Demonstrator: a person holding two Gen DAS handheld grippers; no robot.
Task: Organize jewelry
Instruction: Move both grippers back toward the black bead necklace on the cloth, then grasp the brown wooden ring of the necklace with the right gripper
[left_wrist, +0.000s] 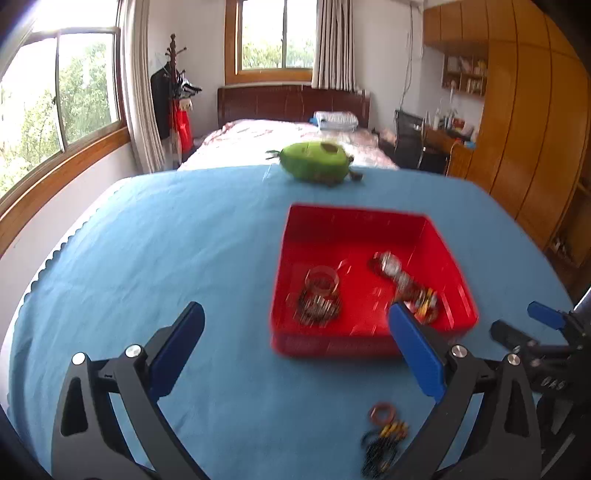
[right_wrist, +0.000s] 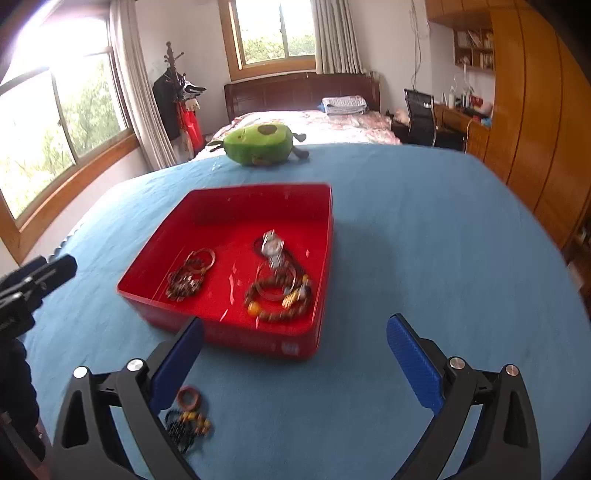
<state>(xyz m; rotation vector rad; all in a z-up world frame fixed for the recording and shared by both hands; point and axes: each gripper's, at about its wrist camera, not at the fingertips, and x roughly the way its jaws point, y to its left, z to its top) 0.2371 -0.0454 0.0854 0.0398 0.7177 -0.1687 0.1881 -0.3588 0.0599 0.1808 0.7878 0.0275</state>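
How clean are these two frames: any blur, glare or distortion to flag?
Left wrist view: motion blur smears the red tray and the jewelry in it; the left window is overexposed. Right wrist view: milder blur on the loose bracelets; window glare top left. Both show fisheye bending and dark corners.

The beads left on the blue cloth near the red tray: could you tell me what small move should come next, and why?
Probably lower the right gripper onto the beads, which lie by its left finger outside the tray. Both grippers are open and empty, and the other jewelry is already in the tray.
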